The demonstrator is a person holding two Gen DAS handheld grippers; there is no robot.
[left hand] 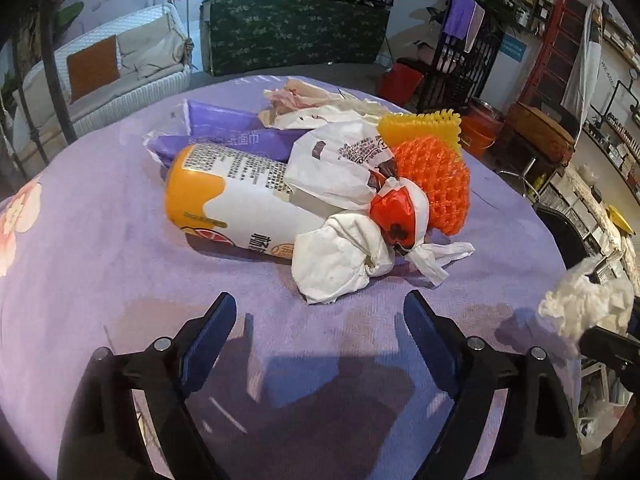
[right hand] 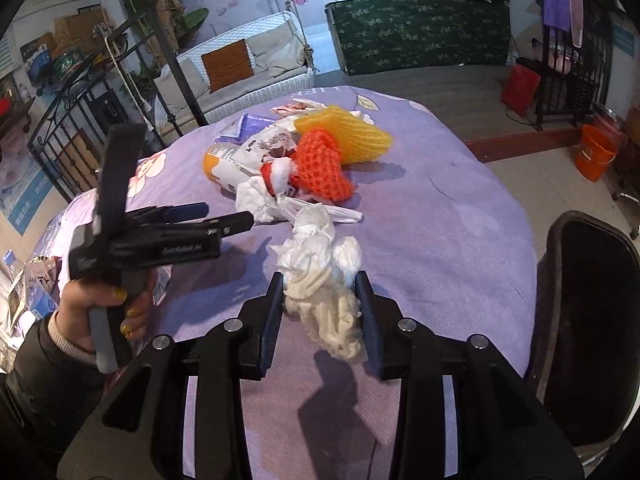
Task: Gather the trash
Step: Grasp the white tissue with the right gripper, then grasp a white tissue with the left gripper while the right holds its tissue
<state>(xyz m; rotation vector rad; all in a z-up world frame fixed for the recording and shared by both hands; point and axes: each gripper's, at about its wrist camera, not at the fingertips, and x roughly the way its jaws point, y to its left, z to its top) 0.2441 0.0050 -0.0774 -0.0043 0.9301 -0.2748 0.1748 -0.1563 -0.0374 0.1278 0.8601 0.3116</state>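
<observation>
A trash pile lies on the purple tablecloth (left hand: 100,260): an orange-and-white bottle (left hand: 232,196), white wrappers (left hand: 340,164), a red-and-white wrapper (left hand: 396,212), an orange foam net (left hand: 436,180), a yellow foam net (left hand: 420,126), a purple pack (left hand: 224,128). My left gripper (left hand: 320,312) is open and empty, just short of the crumpled white paper (left hand: 340,264). My right gripper (right hand: 322,284) is shut on a crumpled white tissue (right hand: 324,276), held above the cloth. The tissue shows at the right edge of the left wrist view (left hand: 584,304). The left gripper appears in the right wrist view (right hand: 224,216).
A dark trash bin (right hand: 592,320) stands open at the table's right edge. An orange bucket (right hand: 596,152) and a red bag (right hand: 520,84) sit on the floor beyond. A white wicker swing seat (right hand: 248,76) and a black iron railing (right hand: 72,136) stand behind the table.
</observation>
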